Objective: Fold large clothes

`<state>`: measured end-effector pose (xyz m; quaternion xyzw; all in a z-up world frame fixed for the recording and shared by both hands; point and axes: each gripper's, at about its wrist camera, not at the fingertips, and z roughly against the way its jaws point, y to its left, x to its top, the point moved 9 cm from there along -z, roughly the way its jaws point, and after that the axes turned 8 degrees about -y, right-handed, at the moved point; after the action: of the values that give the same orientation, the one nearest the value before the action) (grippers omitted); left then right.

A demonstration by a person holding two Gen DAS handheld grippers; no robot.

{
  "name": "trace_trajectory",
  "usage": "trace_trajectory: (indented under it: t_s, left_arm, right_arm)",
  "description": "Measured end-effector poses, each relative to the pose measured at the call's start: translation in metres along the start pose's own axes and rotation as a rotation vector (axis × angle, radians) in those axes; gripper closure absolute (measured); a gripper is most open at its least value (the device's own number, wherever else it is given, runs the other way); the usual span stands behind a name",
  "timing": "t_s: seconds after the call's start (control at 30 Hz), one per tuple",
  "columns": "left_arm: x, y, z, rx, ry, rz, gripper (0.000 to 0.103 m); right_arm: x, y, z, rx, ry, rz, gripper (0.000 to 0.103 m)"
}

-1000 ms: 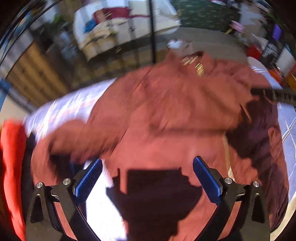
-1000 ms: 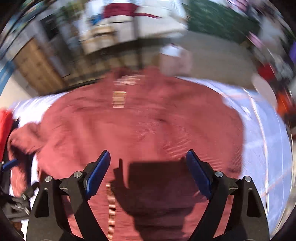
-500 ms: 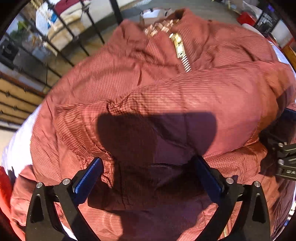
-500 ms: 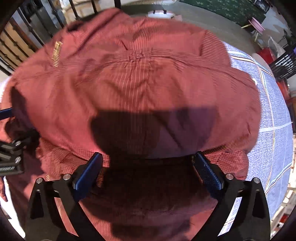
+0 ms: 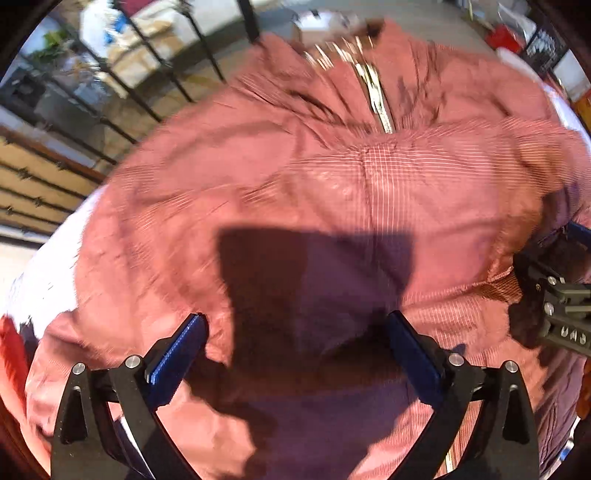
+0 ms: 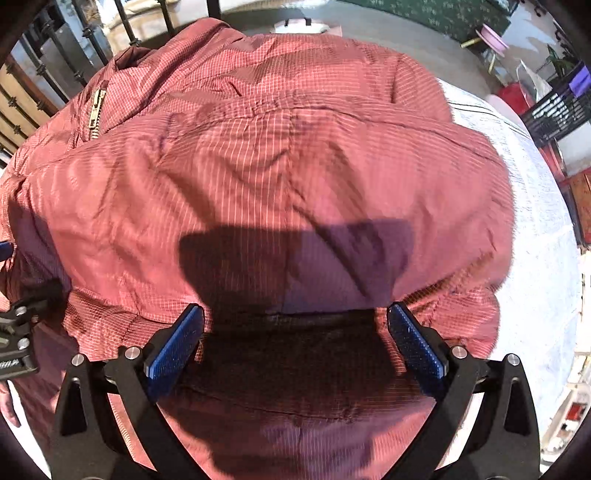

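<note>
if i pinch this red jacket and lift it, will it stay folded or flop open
The red jacket will probably flop: its thin, creased fabric billows loosely. The shiny weave looks slippery, so layers may slide. The metal zipper could weigh that side down slightly.

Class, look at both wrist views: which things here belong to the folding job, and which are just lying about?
Part of the job:
red jacket
white bed cover under it
left hand-held gripper, open
right hand-held gripper, open

Lying about:
black railing
green rug
red container
</note>
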<state>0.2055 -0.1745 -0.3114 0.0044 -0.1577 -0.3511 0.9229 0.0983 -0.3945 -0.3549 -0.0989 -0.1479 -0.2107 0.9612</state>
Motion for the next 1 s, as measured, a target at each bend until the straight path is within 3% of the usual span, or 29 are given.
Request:
trace_trajectory:
  t_s: [0.13,0.33,0.53,0.63,0.7,0.83,0.9,1.0]
  left_arm:
    - [-0.036,0.030,0.046,-0.029,-0.098,0.080,0.006]
    - [-0.164,0.102,0.084,0.007,-0.080,0.260,0.006]
    - [-0.311,0.192,0.107,0.081,0.003,0.665,0.011]
    - [-0.361,0.223,0.106,0.061,0.033,0.893,0.027]
    - [-0.374,0.235,0.101,0.035,0.021,0.985,0.038]
    - [-0.361,0.241,0.082,-0.011,-0.013,0.952,0.043]
    - [-0.348,0.242,0.073,-0.050,-0.026,0.957,0.060]
    - [-0.348,0.238,0.068,-0.057,-0.050,0.955,0.073]
  right_arm:
    - [-0.002,0.012,0.044,0.079,-0.079,-0.084,0.005]
    - [-0.047,0.058,0.091,0.190,-0.072,0.007,0.005]
    - [-0.090,0.097,0.118,0.213,-0.039,0.162,0.005]
    - [-0.101,0.114,0.136,0.217,-0.073,0.233,0.005]
    - [-0.112,0.126,0.150,0.233,-0.090,0.269,0.005]
    - [-0.114,0.146,0.172,0.244,-0.131,0.329,0.005]
    - [-0.116,0.149,0.182,0.243,-0.147,0.347,0.005]
    - [-0.117,0.147,0.186,0.231,-0.163,0.352,0.005]
